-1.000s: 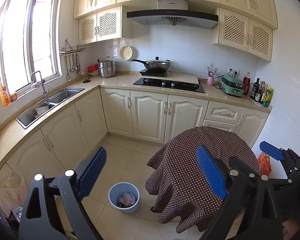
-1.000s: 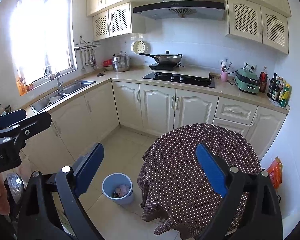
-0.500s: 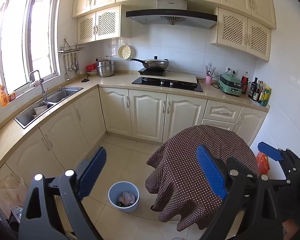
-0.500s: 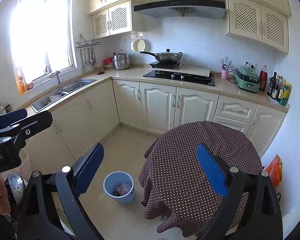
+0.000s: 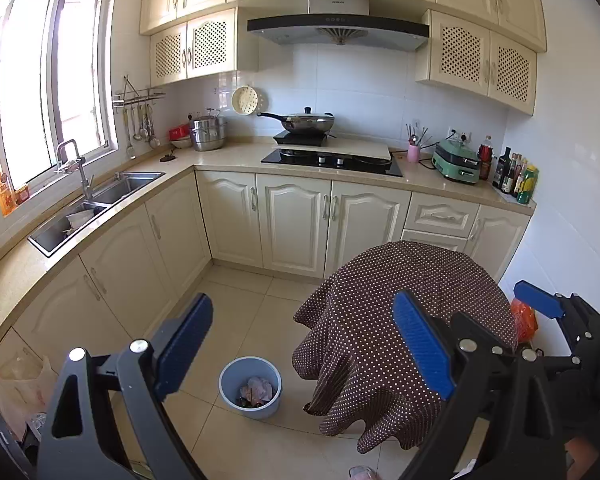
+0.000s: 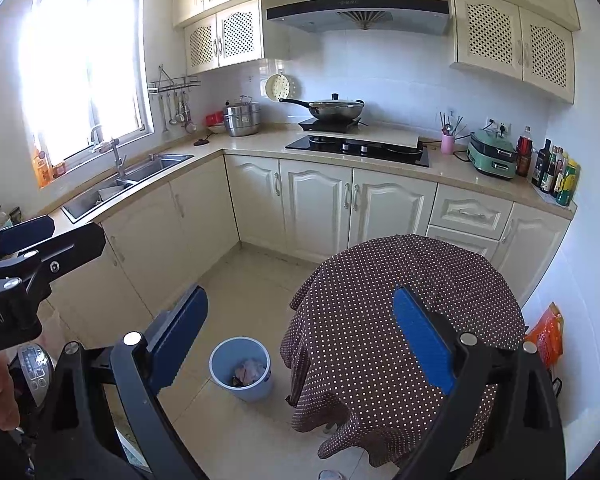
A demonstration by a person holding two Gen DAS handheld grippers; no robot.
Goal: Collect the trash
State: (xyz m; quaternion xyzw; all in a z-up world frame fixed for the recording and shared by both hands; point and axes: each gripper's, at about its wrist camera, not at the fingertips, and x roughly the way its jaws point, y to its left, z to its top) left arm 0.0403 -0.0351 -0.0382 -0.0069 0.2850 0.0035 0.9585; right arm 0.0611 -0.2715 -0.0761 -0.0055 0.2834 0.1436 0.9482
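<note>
1. The blue bin [image 5: 250, 387], holding crumpled trash [image 5: 256, 389], stands on the floor just beside the draped table [image 6: 404, 320].
2. Over the last second the view has barely shifted; no approach has begun.
3. The left gripper [image 5: 304, 352] and right gripper [image 6: 300, 340] both gape wide, empty.

Bare floor tiles [image 5: 244, 308] lay open at the frame's centre, between the cabinets [image 5: 140, 256] on the left and the cloth-covered table [image 5: 404, 304] on the right. A blue bin [image 5: 250, 394] stood low in that gap, just beside the table's hanging cloth.
</note>
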